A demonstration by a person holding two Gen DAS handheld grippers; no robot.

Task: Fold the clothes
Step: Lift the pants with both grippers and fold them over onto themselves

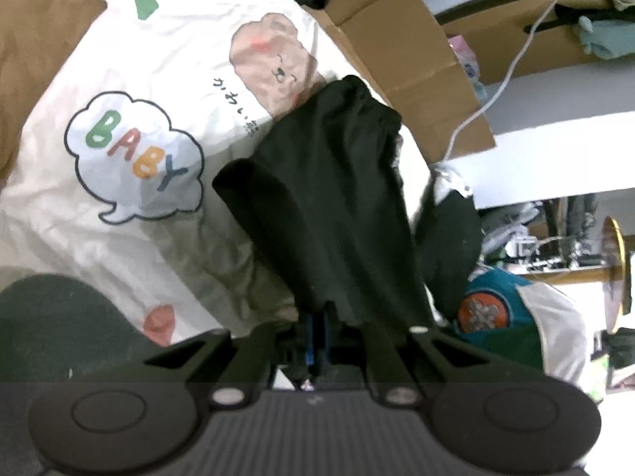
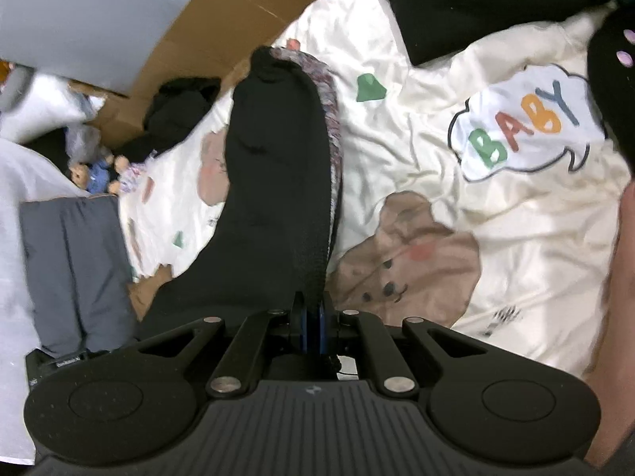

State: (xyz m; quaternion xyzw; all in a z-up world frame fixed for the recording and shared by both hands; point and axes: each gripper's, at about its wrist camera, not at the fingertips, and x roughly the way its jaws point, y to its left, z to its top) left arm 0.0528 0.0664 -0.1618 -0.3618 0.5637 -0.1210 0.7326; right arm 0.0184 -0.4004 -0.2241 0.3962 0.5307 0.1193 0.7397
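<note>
A black garment (image 1: 329, 198) hangs from my left gripper (image 1: 317, 317), whose jaws are shut on its edge, above a cream sheet (image 1: 131, 59) printed with bears and "BABY". In the right wrist view my right gripper (image 2: 311, 313) is shut on the same kind of black cloth (image 2: 278, 182), which has a speckled knit lining along one edge (image 2: 333, 119). The cloth rises away from both grippers and is lifted off the sheet (image 2: 456, 238). Whether both hold one garment I cannot tell.
Cardboard boxes (image 1: 405, 47) border the sheet, with a white cable (image 1: 496, 91) beyond. Another black garment (image 2: 476, 4) lies at the sheet's far side. Folded grey cloth (image 2: 75, 269), a small doll (image 2: 95, 174) and a dark clothes pile (image 2: 174, 115) lie to the left.
</note>
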